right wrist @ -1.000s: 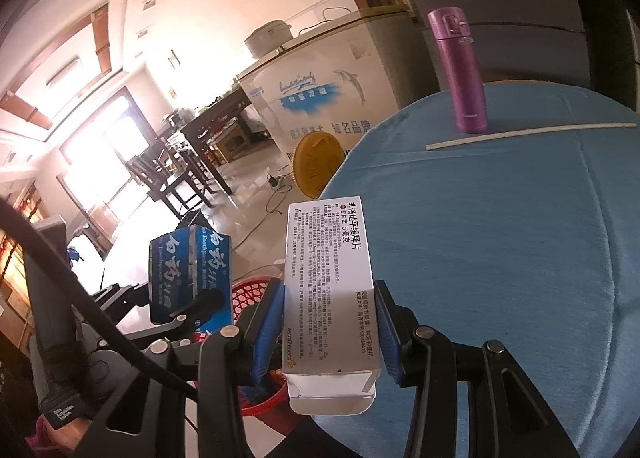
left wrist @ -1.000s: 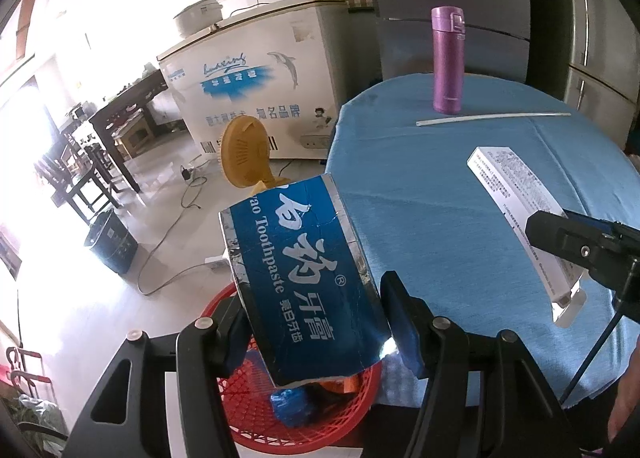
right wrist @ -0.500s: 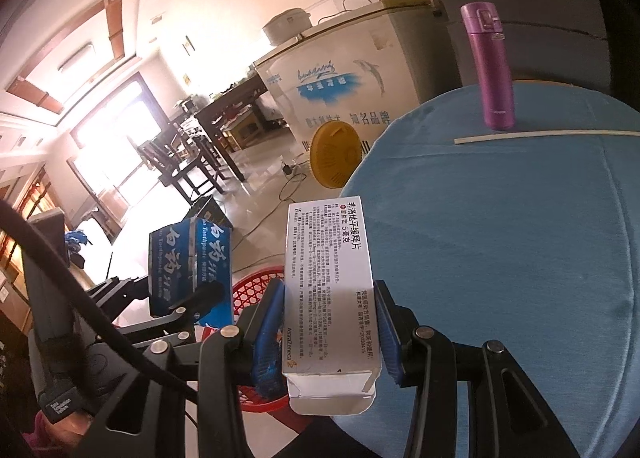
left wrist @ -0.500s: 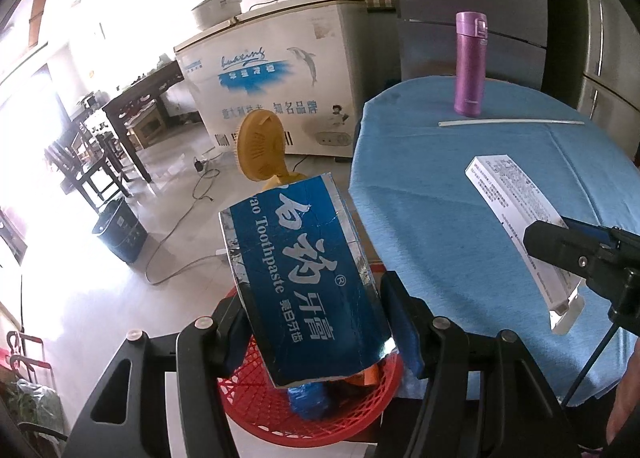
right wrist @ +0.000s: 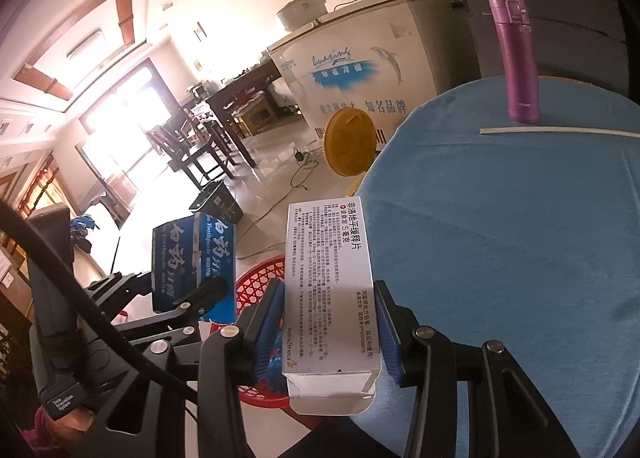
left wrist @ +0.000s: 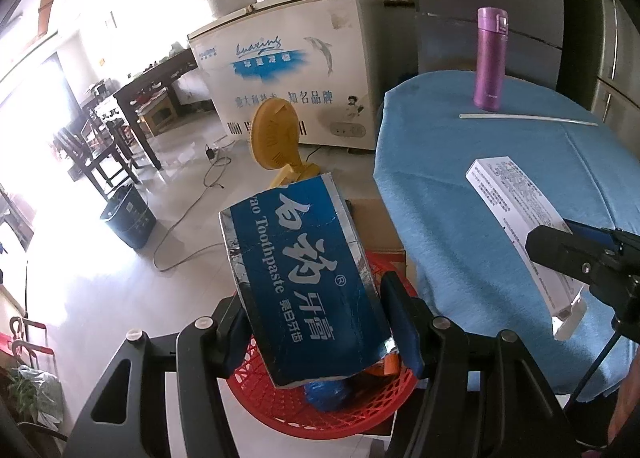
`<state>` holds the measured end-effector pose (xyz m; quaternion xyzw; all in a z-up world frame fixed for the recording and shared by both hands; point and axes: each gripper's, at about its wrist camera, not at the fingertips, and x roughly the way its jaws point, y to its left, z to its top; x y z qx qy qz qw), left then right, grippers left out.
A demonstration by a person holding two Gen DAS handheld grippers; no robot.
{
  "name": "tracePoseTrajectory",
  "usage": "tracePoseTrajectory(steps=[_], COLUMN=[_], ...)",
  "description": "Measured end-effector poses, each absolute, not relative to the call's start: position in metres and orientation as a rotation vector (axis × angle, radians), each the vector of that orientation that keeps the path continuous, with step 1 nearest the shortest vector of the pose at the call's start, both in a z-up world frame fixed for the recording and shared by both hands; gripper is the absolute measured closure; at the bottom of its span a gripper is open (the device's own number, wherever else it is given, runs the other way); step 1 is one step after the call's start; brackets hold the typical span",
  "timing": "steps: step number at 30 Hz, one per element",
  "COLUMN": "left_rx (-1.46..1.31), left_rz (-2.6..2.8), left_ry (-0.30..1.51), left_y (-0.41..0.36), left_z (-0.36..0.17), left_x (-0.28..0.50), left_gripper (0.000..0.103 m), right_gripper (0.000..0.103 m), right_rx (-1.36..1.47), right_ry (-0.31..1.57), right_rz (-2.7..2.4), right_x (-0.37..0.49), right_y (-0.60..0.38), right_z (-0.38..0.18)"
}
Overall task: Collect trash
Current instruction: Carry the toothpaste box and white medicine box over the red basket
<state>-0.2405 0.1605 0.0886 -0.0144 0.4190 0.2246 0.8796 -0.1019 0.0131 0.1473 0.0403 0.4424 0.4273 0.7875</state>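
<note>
Left gripper point(left wrist: 320, 322) is pinching the blue cardboard toothpaste box point(left wrist: 304, 282) above the red plastic mesh basket point(left wrist: 320, 414), right gripper point(right wrist: 328, 334) is pinching the white printed medicine carton point(right wrist: 328, 290) over the table's point(right wrist: 500, 225) left edge; releasing there is risking a floor drop.

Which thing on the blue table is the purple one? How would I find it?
Start at the round table with the blue cloth and look to its far edge, in front of the grey cabinets. There the purple bottle stands upright, just behind a long thin white strip lying flat. It is the only tall, standing thing on the cloth.
</note>
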Motion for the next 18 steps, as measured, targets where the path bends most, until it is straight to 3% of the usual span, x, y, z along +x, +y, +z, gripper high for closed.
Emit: tracePoseTrajectory(steps=[18], left_rx=[-0.043], left_rz=[0.498], left_ry=[0.913], left_y=[0.171], left_z=[0.075], left_x=[-0.236], left_gripper=[0.041], right_gripper=[0.056], right_rx=[0.05], right_ry=[0.997], right_rz=[0.968], right_x=[-0.102], right_y=[0.036], right_z=[0.134])
